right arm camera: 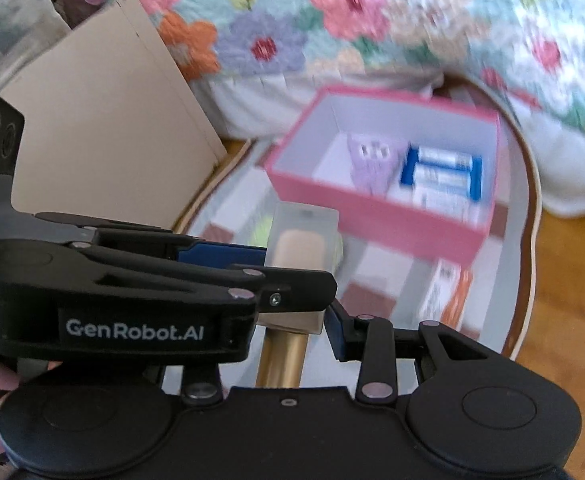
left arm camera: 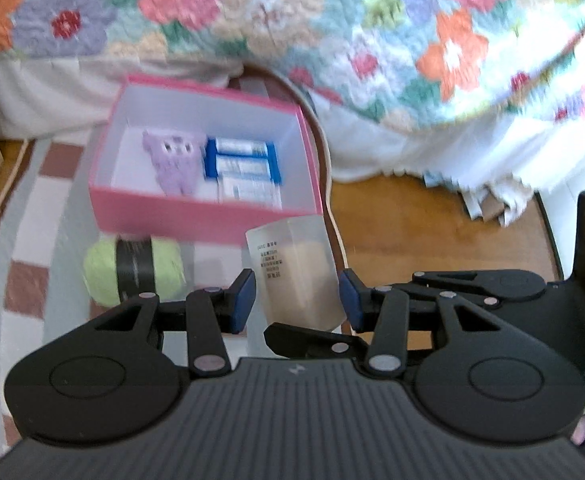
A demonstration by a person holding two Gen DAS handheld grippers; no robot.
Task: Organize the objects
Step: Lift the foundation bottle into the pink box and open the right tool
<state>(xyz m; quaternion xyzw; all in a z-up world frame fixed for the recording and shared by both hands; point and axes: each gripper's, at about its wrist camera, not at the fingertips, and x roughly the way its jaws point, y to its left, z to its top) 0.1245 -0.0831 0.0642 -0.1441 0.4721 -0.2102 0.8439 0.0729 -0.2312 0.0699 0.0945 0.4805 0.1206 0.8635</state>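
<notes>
Left wrist view, left to right:
- Light-green ball of yarn with a black band [left arm camera: 132, 272], lower left, lying on the chequered tabletop with a gold rim [left arm camera: 32, 216], just in front of the box.
- Pink cardboard box with a white interior [left arm camera: 196, 216], centre left, open. Inside it, a lilac knitted piece [left arm camera: 172, 160] lies on the left and blue-and-white packets [left arm camera: 244, 164] are stacked on the right.
- Frosted translucent plastic container [left arm camera: 292, 272] with a beige block inside, centre, upright, in front of the box's right corner. My left gripper [left arm camera: 297, 300] is clamped on it, a blue pad pressed to each side.
- Floral quilt [left arm camera: 372, 20], across the top of the frame.

Right wrist view, left to right:
- Beige flat board [right arm camera: 104, 132], upper left, leaning.
- My right gripper [right arm camera: 288, 332], bottom centre. Its right pad sits just beside the container's base. Its left finger is hidden behind my other gripper, so I cannot tell its grip.
- Orange-and-white small carton [right arm camera: 448, 292], right of centre, on the tabletop in front of the box.
</notes>
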